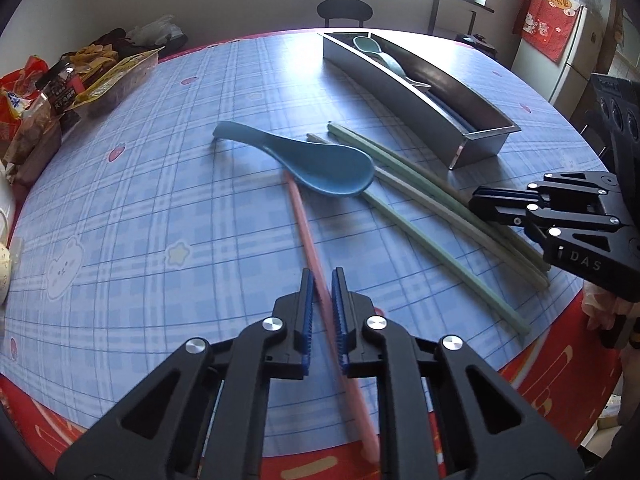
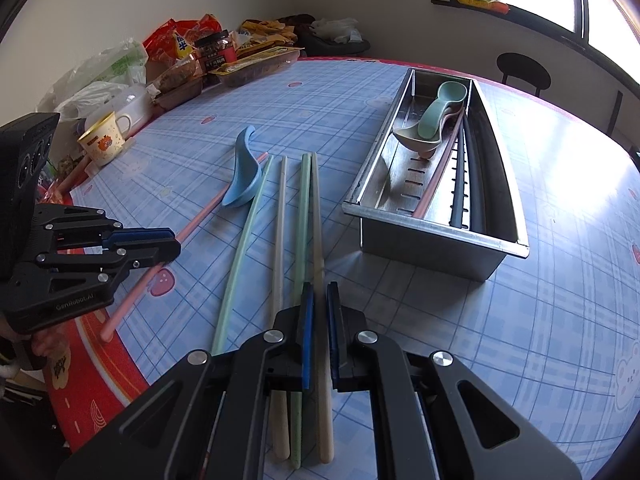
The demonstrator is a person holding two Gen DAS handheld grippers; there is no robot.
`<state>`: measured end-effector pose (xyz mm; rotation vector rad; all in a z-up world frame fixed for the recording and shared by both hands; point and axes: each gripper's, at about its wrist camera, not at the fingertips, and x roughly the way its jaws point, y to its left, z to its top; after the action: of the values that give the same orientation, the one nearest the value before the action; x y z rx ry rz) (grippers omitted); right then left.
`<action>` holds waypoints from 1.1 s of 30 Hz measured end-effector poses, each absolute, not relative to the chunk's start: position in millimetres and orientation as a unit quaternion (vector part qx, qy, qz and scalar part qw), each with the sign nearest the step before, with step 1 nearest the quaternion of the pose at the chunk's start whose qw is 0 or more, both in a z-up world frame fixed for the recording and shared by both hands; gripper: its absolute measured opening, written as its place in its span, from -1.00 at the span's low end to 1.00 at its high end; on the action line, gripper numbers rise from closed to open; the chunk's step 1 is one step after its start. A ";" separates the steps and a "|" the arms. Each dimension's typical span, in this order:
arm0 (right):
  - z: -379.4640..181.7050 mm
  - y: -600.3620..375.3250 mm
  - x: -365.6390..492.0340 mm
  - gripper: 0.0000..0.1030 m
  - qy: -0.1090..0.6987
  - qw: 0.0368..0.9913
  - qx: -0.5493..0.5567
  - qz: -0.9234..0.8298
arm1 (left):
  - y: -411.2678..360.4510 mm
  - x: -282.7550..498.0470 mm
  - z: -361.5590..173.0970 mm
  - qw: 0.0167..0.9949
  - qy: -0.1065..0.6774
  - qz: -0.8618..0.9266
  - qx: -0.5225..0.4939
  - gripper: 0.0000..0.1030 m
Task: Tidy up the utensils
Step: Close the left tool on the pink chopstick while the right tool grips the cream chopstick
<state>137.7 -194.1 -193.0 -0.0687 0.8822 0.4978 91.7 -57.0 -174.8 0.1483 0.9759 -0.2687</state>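
Note:
A pink chopstick (image 1: 305, 232) lies on the blue checked tablecloth, its far end under a blue spoon (image 1: 316, 160). My left gripper (image 1: 322, 280) straddles the pink chopstick with jaws narrowly apart, not closed on it. Several green and beige chopsticks (image 2: 304, 216) lie side by side. My right gripper (image 2: 319, 292) straddles a beige chopstick (image 2: 318, 240), jaws slightly apart. A steel tray (image 2: 432, 236) holds spoons (image 2: 436, 116) and chopsticks. The left gripper also shows in the right wrist view (image 2: 160, 244), over the pink chopstick (image 2: 200, 216).
Snack bags and a jar (image 2: 216, 52) crowd the table's far left side, with a yellow mug (image 2: 104, 140) beside them. A black chair (image 1: 344, 10) stands behind the table. The table's red edge (image 1: 560, 344) runs close to the chopstick ends.

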 end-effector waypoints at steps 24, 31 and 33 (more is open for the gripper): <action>-192.3 -178.8 134.3 -0.86 0.415 0.881 -0.079 0.213 | -35.0 96.0 -178.4 0.891 0.432 -0.132 0.037 -0.80; -191.7 -178.9 132.7 -0.87 0.412 0.883 -0.080 0.212 | -3.4 93.2 -173.3 0.900 0.414 -0.130 -0.053 -0.80; -189.9 -181.1 131.3 -0.87 0.407 0.885 -0.074 0.214 | 5.1 89.8 -171.2 0.903 0.403 -0.126 -0.076 -0.80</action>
<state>131.3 -181.1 -189.9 -0.1534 0.8461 0.4460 89.8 5.1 -171.2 -0.1570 0.8324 -0.2602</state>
